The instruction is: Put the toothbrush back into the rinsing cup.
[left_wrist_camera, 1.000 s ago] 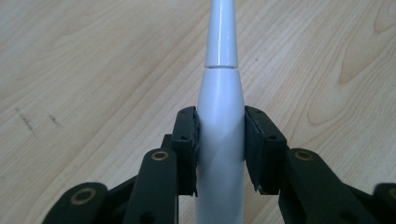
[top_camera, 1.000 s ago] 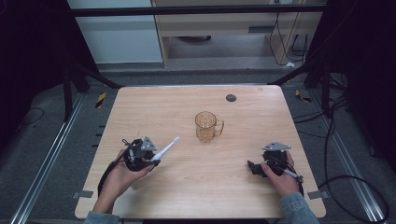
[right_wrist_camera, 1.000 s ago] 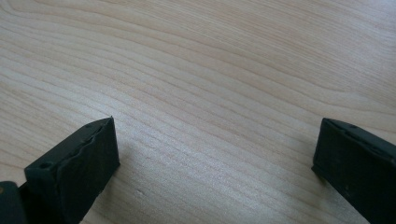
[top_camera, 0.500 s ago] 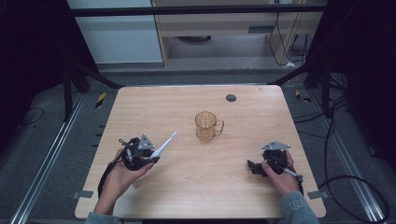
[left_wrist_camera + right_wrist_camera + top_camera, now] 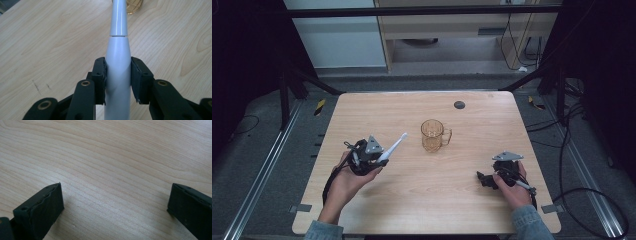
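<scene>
A: What has the left claw [image 5: 118, 75] got?

B: It is pinching the thick handle of a white plastic electric toothbrush [image 5: 392, 148], lifted off the pale wooden worktop [image 5: 412, 210] and slanting toward the clear amber glass mug [image 5: 433, 135] near the middle.

A: And the right claw [image 5: 484, 178]?

B: Spread wide with nothing between the pads, low over the worktop near its right edge, well apart from the mug.

A: How would you finish the move well?

B: I'd judge the brush is headed for the mug. Raise the tip above the rim, tilt the handle steeper, then lower gently so the mug doesn't tip.
</scene>
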